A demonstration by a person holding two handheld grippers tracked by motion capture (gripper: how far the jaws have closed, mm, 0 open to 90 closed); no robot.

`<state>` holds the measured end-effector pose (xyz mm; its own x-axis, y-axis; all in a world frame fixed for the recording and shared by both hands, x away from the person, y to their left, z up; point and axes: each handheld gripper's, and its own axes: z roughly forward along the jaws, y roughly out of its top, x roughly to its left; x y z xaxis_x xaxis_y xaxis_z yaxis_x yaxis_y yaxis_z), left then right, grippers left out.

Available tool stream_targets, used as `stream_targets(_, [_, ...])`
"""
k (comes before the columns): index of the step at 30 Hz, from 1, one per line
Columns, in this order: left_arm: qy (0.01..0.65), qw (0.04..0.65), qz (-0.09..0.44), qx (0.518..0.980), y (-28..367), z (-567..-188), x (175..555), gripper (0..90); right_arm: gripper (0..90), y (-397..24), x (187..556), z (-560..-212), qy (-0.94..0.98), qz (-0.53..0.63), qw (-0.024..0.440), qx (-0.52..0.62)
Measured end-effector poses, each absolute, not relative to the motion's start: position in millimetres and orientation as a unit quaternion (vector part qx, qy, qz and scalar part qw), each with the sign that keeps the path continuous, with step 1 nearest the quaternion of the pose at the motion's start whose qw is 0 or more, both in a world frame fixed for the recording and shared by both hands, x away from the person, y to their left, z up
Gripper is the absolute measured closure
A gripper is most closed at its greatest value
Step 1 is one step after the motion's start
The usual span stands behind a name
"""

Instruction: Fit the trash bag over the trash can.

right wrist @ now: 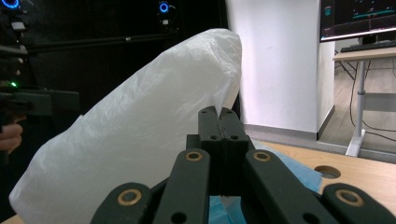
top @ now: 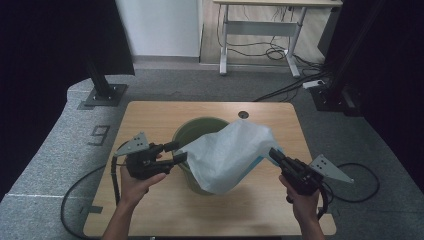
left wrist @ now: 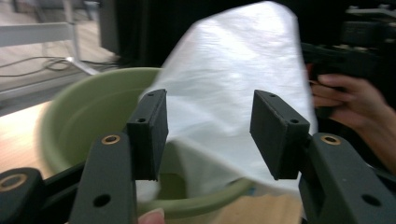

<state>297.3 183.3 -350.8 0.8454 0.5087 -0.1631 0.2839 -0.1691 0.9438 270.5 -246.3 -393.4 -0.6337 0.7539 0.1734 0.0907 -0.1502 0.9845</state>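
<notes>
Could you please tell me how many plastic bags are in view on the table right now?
1: the white plastic bag is draped over the green bucket mid-table, one edge pinched in the right gripper. Something blue shows beneath it; whether that is another bag I cannot tell.

One readable mark: a large dark digit "9" (top: 100,135) on the grey floor (top: 50,150), just left of the table (top: 150,112), seen in the high view. In the right gripper view a monitor (right wrist: 357,18) at top right shows coloured lines and small text on a dark screen, too small to read. No brand, label or number can be made out on the bag, basin or grippers.
</notes>
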Motion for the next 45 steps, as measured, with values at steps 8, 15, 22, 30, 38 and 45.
stream_targets(8, [0.227,0.555,0.091,0.795,150.6,-347.3,285.6,40.2,88.8,-229.6,269.6,-394.6,0.618,0.669,0.240,0.336])
stream_targets(15, [0.225,0.533,0.077,0.812,132.4,-358.1,288.2,38.7,88.8,-214.0,267.4,-399.4,0.632,0.667,0.224,0.325])
stream_targets(22, [0.224,0.516,0.077,0.823,119.9,-364.6,291.4,45.1,88.8,-192.0,267.1,-403.5,0.647,0.665,0.209,0.309])
stream_targets(30, [0.199,0.520,0.040,0.830,120.8,-370.0,295.1,79.3,88.8,-186.7,265.0,-399.4,0.639,0.683,0.189,0.299])
stream_targets(38, [0.210,0.535,0.052,0.817,124.0,-373.8,295.6,90.0,88.7,-186.8,259.8,-397.4,0.643,0.678,0.203,0.293])
stream_targets(45, [0.236,0.548,0.047,0.801,133.1,-371.8,306.4,90.0,73.4,-198.4,254.1,-404.4,0.631,0.679,0.219,0.304])
